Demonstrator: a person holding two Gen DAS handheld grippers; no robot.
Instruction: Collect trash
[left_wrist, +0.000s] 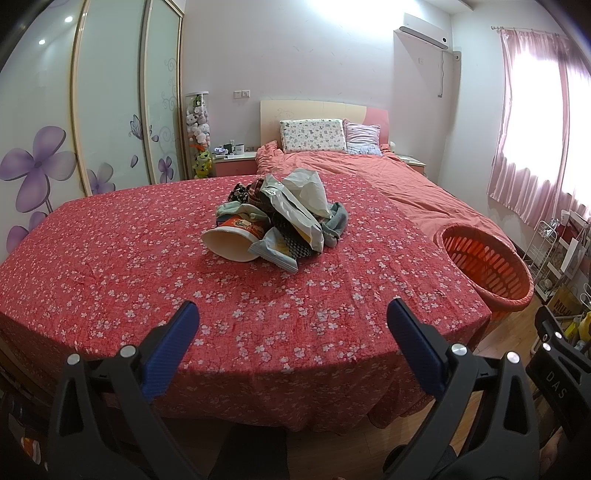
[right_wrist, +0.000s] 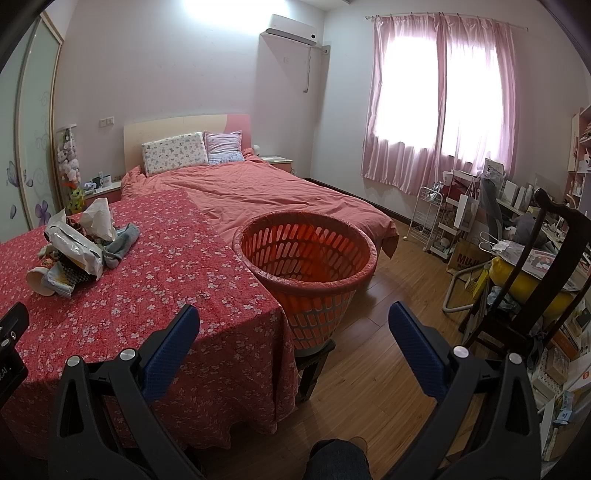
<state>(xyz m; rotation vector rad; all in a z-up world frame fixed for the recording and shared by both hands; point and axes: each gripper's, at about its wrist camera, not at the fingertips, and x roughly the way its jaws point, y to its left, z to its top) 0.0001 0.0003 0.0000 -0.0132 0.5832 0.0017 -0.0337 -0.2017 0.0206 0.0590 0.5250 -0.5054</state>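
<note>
Both tongs were sitting wide open with nothing in them: left gripper (left_wrist: 293, 314) hanging over the near edge of the table (left_wrist: 110, 258), right gripper (right_wrist: 294, 319) off past the table's right edge, looking at the orange basket (right_wrist: 364, 258). So I'd call this the very start, nothing collected yet as far as I could see.

All the junk was in one pile (left_wrist: 277, 218) around the middle of the table, toward the far edge: a paper cup (left_wrist: 231, 242) tipped on its side at the front, crumpled wrappers and a grey plastic mailer bag (left_wrist: 291, 206) on top, and some socks or cloth tangled in.

My guess for the next move was reaching the left one out for the cup, since it lay closest and loose. The basket stood just off the right edge on a little stool, apparently empty, with a clear path to it. Only snag I figured: the cloth bits dragging along with a wrapper.
</note>
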